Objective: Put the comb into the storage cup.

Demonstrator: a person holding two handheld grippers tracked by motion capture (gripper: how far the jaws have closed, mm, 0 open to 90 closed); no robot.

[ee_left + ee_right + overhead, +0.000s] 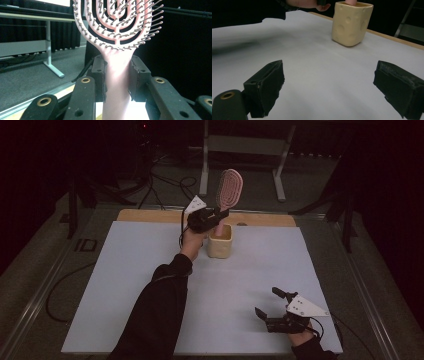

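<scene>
Clamping hairbrush (116,75): left hand-held gripper (117,77).

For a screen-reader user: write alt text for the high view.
The left gripper clamps the handle of a pink vented hairbrush, holding it upright with the handle's lower end inside a cream cup at the far side of a white table mat. The right gripper rests open at the mat's near right corner.
</scene>
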